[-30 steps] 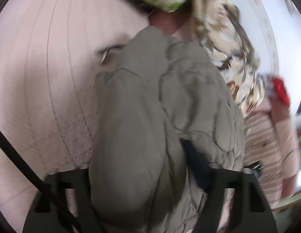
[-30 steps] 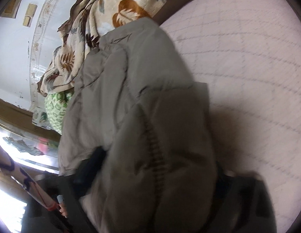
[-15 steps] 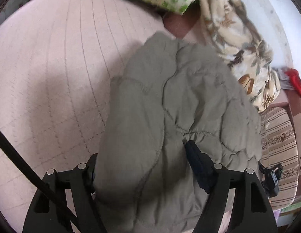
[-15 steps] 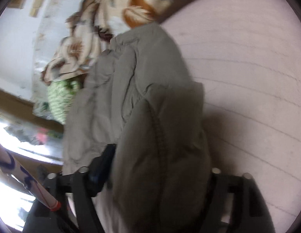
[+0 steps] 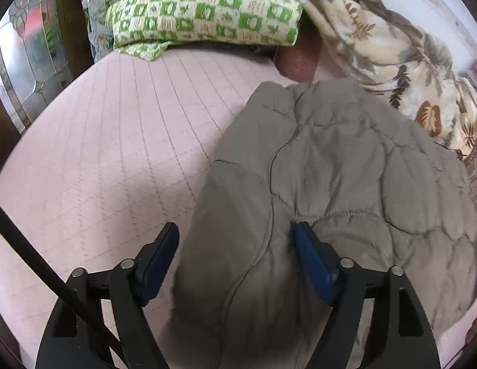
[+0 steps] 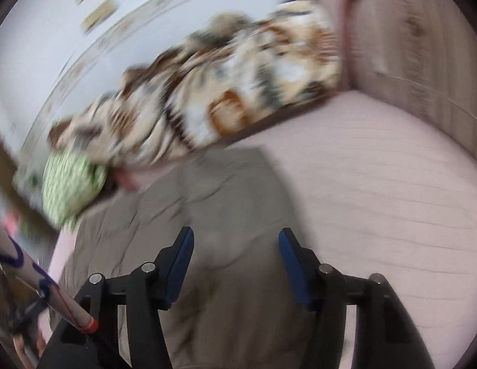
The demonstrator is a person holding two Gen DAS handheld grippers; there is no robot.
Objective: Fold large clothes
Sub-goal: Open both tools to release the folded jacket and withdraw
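Grey-green quilted jacket (image 5: 330,184) lies folded in a thick bundle on the pink quilted bedspread (image 5: 115,153), with its far end near the green-checked pillow (image 5: 204,9) and the leaf-print blanket (image 5: 392,49).

Left gripper (image 5: 235,240): the jaws have just been opening. The fingers stand spread. A padded fold of the jacket sits between them. The right blue pad (image 5: 312,261) touches the fabric; the left pad stands clear of it over the bedspread. No pinch is applied.

Right gripper (image 6: 235,246): the jaws have just been closing, but the fingers are apart, with a wide gap between the blue pads (image 6: 180,264). This view is blurred. The jacket (image 6: 207,215) lies below and beyond the fingertips; neither pad presses on it.

A black cable (image 5: 38,261) crosses the lower left of the left wrist view. A pale tube with a red band (image 6: 54,295) crosses the lower left of the right wrist view.
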